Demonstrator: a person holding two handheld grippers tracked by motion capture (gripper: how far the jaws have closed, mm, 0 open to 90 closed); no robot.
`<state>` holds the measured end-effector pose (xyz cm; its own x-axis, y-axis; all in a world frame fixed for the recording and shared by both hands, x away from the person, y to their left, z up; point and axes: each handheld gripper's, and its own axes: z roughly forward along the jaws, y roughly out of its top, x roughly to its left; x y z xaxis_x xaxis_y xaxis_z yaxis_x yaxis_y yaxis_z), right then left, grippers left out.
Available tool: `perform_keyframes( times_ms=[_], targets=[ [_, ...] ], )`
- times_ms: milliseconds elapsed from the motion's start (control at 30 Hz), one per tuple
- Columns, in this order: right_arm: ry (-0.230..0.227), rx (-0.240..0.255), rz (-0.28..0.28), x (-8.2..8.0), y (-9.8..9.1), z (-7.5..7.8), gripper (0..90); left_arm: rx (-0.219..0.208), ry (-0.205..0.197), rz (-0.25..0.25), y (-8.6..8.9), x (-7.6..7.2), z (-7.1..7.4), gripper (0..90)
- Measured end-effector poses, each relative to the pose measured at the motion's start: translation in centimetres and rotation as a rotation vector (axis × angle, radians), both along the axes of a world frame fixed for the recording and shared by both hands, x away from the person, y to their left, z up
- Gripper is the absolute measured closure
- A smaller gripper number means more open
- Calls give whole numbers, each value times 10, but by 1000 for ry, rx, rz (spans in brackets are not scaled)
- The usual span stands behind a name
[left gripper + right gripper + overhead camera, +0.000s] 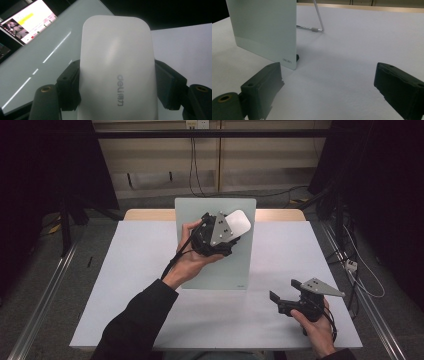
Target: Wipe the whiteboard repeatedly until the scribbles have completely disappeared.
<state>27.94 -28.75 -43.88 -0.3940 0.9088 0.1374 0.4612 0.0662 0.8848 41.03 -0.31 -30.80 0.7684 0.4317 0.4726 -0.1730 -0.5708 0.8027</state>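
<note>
**Eraser clamped, up against the board**

Left gripper [227, 227] has its fingers [68, 85] squeezed on the eraser [117, 72]: smooth white rounded slab, long axis pointing far-right, held over the frosted glass board's [200, 265] upper right. Right gripper [285, 300] sits near-right over the desk [130, 270], fingers wide apart, empty.

left hand [192, 251] raised over table middle, forearm in dark sleeve reaching forward from bottom, left gripper [235, 227] pointing up and right, jaws clamped tight. right hand [316, 322] low at near right corner, right gripper [282, 292] pointing left, jaws spread wide.
</note>
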Motion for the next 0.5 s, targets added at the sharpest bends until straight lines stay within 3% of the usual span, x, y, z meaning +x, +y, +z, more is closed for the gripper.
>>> perform_keyframes(
  times_ms=[267, 500],
  targets=[
    [3, 6, -8, 1, 0, 0, 75, -15, 27, -29, 1, -8, -6, 311],
    [3, 3, -7, 1, 0, 0, 76, -40, 78, -40, 6, -16, -13, 311]
  ],
)
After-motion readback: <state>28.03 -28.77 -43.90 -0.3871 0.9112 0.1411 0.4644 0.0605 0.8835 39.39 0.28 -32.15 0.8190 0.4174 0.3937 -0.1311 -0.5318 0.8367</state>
